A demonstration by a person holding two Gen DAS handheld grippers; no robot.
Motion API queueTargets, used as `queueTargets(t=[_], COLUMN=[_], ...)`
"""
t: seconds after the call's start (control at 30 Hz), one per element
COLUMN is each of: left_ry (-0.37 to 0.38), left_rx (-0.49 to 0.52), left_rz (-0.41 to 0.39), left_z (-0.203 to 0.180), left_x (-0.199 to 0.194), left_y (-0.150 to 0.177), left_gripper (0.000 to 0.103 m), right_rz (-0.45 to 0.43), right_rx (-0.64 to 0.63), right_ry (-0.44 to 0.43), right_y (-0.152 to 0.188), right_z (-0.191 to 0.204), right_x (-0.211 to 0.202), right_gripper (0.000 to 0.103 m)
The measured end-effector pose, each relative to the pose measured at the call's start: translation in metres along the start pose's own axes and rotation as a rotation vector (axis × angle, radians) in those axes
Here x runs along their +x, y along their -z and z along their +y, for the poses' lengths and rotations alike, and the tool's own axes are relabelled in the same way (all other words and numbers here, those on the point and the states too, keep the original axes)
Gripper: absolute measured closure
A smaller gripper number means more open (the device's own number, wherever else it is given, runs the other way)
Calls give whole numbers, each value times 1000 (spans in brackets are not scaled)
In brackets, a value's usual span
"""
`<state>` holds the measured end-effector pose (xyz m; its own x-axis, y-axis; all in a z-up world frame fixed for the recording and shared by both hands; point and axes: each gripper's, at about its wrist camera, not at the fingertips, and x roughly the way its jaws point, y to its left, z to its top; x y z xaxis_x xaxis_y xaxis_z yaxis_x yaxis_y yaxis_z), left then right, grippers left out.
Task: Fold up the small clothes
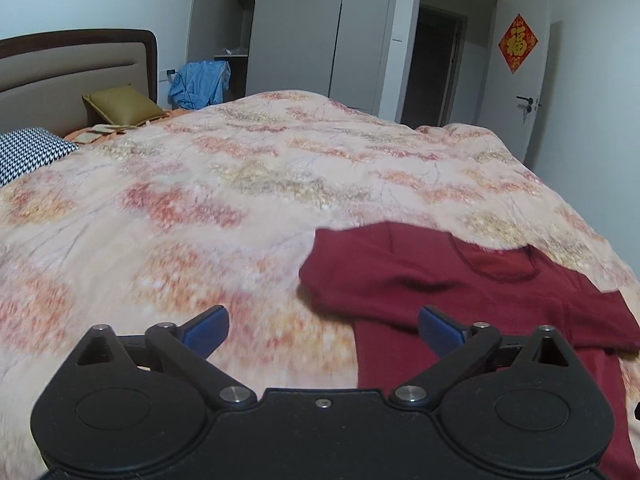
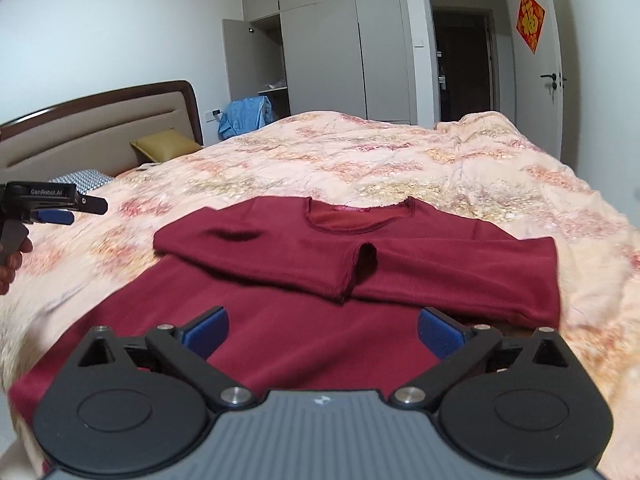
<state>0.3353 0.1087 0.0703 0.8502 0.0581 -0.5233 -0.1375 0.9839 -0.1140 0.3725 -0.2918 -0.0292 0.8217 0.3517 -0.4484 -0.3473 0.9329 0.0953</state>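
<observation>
Hovering above the near hem, the right gripper (image 2: 323, 332) has its blue-padded jaws spread wide apart and holds nothing; directly beneath and ahead of it lies the dark red long-sleeved knit top (image 2: 280, 320), spread flat on the bed. The body of the top runs straight away from this gripper, hem nearest, round neckline (image 2: 360, 216) farthest, so its long axis lies along the gripper's line of sight. Both sleeves are already folded inward across the chest, their cuffs (image 2: 360, 268) meeting near the centre line. The left gripper (image 1: 323, 330), jaws likewise apart and empty, hangs over the peach floral quilt (image 1: 200, 200) just beside the left edge of the top (image 1: 460, 292); in the right wrist view it appears well off to the left (image 2: 68, 210), held in a hand (image 2: 12, 260). By judgement, the next step is a lengthwise fold bringing hem toward neckline, and the right gripper is the nearer one to the hem; the left would need to move inward to reach the hem's other corner. Farther off stand an olive cushion (image 1: 120, 106), a brown-framed padded headboard (image 1: 72, 64), a blue garment (image 1: 200, 84) and grey wardrobe doors (image 1: 312, 28).
</observation>
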Motion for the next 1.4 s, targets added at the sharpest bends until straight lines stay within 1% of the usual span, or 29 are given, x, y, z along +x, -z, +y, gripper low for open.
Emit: queueTargets(t=[0.17,0.33,0.53,0.6,0.63,0.7,0.77,0.83,0.9,0.93,0.97,1.0,1.03,1.07,1.1,1.13,1.23,1.33,1.4], left_ry=[61,135,204,209,213,228,244,257,267,270,267,263,264,263,262,260,261,256,255], left_rx=[28,22,-14,-27,-31,-35,-46,-51,-70,-82,-99,-120,-139,-151,-161,-172,-194,-194,-191], left_rz=[60,126,182,172,175,185,204,227,241,246,247,250,258,265,269,275,294,299,298], left_z=[2,8,22,26,27,29,30,31,31,32,33,34,35,36,37,37,38,37,34], left_x=[-21,-29,-37,-42,-44,-49,-53,-55,-56,-57,-57,-56,-55,-54,-54,-54,-54,-55,-56], left_y=[41,84,122,128,130,130,131,134,136,137,138,138,139,139,138,137,135,135,136], left_gripper=[1,1,1,4,7,12,22,29,32,32,31,30,29,29,29,29,28,27,23], right_rz=[31,77,88,76,66,60,71,87,103,110,118,125,135,149,147,135,57,-26,-47], right_rx=[45,68,192,220,232,260,269,262,258,260,265,274,290,314,333,340,344,414,434], right_ry=[8,28,-14,-20,-7,25,15,5,-19,-21,-19,-19,-26,-25,-19,-19,3,26,26], right_y=[32,76,115,122,123,126,128,130,131,131,132,133,134,136,136,135,126,116,111], right_z=[3,5,3,6,6,8,8,10,12,14,15,15,14,12,11,10,3,-15,-26], right_x=[-35,-63,-90,-96,-97,-101,-103,-104,-104,-103,-102,-101,-100,-98,-99,-102,-120,-145,-154], right_gripper=[0,0,0,0,1,9,23,31,35,39,50,59,78,85,87,91,93,93,94])
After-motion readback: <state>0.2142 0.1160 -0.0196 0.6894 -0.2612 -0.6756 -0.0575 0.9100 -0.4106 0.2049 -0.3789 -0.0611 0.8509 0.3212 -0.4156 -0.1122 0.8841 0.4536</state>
